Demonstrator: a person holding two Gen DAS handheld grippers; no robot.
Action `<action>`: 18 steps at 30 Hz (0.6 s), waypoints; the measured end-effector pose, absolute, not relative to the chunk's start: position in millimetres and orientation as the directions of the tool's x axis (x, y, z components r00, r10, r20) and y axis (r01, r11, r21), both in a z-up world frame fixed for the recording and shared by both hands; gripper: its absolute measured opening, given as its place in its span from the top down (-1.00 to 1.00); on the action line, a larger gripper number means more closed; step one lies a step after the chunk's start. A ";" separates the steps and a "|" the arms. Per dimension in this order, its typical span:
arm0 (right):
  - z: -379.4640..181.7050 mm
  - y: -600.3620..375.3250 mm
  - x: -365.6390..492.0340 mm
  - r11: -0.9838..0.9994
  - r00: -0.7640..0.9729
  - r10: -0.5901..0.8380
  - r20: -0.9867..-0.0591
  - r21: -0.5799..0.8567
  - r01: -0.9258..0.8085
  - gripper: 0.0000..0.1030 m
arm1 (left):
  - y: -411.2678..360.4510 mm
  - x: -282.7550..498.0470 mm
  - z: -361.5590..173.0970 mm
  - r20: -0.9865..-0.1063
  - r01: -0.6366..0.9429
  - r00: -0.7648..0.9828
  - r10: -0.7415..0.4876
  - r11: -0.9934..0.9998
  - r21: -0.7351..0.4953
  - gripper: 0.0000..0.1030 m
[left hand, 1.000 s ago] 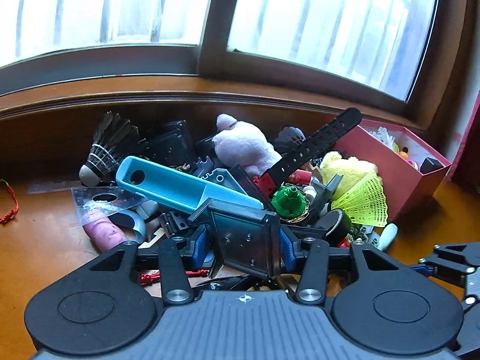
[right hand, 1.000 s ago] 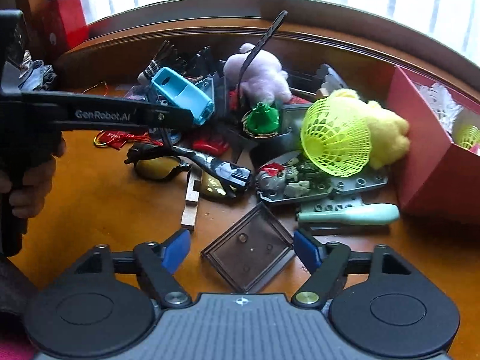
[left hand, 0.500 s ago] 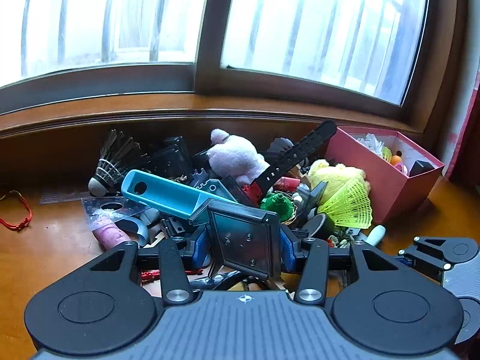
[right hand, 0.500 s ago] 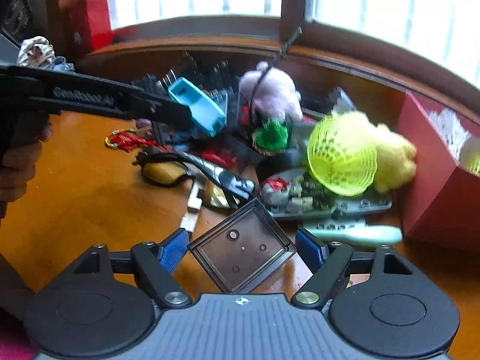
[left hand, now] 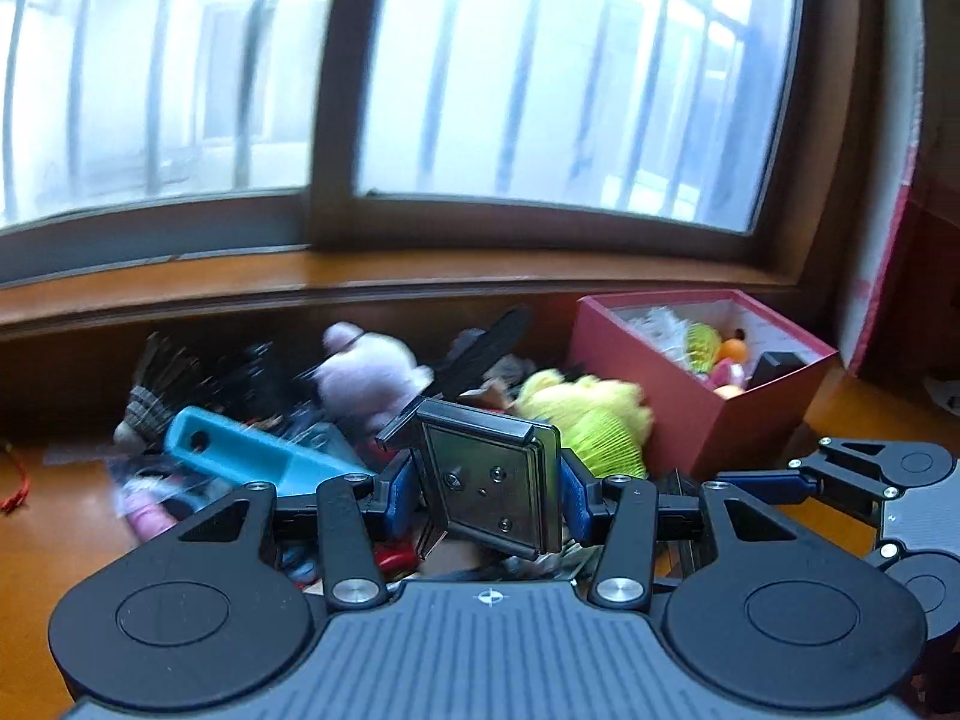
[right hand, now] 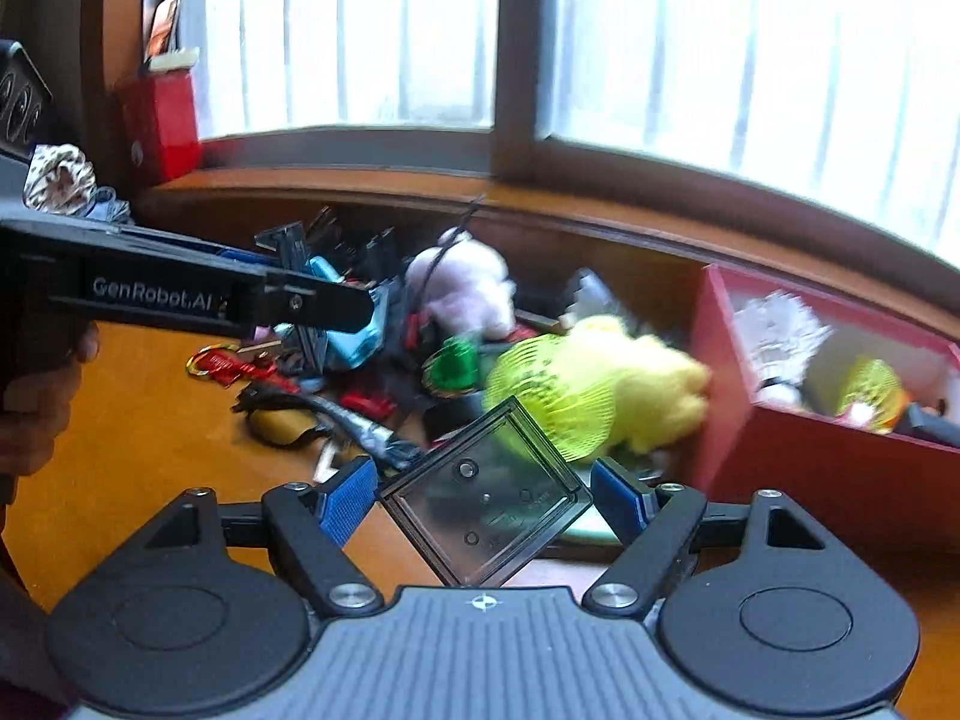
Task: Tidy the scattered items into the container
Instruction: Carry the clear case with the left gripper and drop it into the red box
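The left claw (left hand: 487, 495) pinches a dark square case (left hand: 489, 489) between its blue pads, lifted above the toy heap on the bench (left hand: 54, 540). The right claw (right hand: 485, 501) grips a clear square tray (right hand: 483, 507) corner to corner. The red box (left hand: 708, 414) sits beside the yellow plush (right hand: 648, 390), partly filled.

Both wrist cameras look forward and slightly downward toward the window, from close above the table. They share the toy pile, with the red box (left hand: 702, 402) at two o'clock.
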State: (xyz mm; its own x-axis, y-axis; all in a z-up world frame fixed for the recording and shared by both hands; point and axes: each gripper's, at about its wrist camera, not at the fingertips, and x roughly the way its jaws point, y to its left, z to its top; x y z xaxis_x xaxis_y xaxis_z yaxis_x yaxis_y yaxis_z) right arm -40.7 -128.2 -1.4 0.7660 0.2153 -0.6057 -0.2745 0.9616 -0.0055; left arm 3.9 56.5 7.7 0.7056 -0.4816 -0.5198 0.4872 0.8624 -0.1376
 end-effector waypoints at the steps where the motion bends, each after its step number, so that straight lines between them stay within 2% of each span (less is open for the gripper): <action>1: 1.7 -134.2 -42.3 0.964 0.774 0.207 -0.599 -0.011 -0.266 -0.55 | 50.2 3.9 10.2 -0.515 0.496 0.705 -0.489 0.858 -0.135 0.06; 18: 28.2 -242.7 -52.4 0.991 0.852 0.079 -0.518 -0.054 -0.125 -0.55 | -65.0 16.5 30.7 -0.461 0.609 0.679 -0.572 0.789 -0.082 0.06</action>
